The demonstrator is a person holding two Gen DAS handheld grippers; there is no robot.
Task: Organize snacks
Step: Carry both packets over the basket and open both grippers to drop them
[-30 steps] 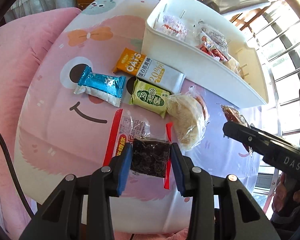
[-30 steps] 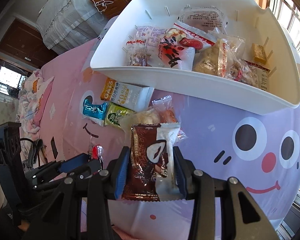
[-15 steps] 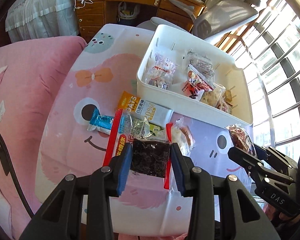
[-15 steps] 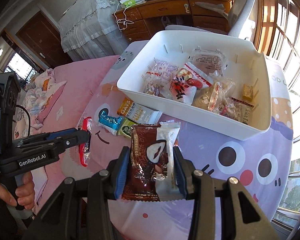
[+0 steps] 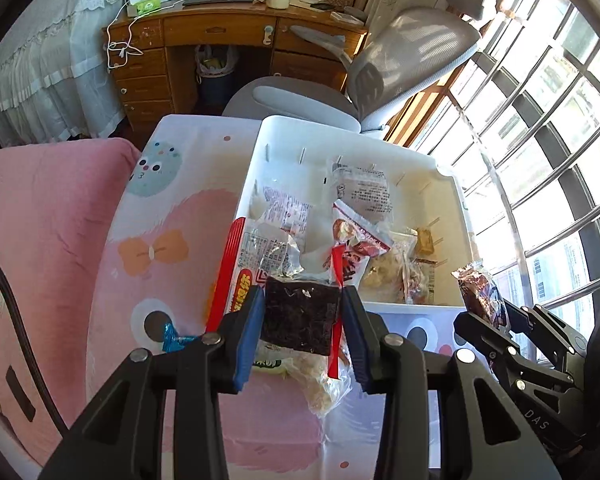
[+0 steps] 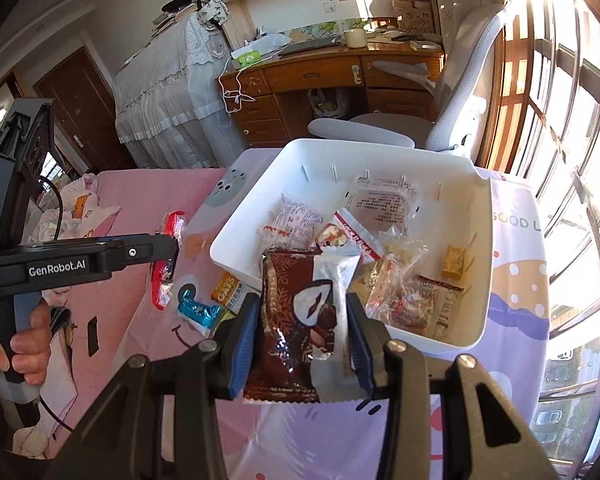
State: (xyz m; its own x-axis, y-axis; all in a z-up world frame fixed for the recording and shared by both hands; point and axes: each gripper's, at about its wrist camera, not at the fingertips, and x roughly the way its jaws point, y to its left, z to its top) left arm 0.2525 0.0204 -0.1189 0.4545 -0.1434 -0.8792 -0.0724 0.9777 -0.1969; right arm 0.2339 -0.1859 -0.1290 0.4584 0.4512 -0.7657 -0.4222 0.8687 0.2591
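Pinching dark snack pkt (image 5: 300, 320) (red-edged wrapper), left gripper (image 5: 302, 330), right gripper (image 6: 302, 340) clamping brown pkt (image 6: 300, 320)

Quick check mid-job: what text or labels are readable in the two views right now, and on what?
"GenRobot.AI": left gripper body.
"DAS": right gripper body.
"GOOD": tablecloth, cut off by the bin.
"OATS": orange-and-white packet, partly hidden.
Print on snacks in the white bin: too small to read.

Both wrist views are angled steeply down from above the table; the white bin (image 5: 456, 216) (image 6: 482, 216) is shared.
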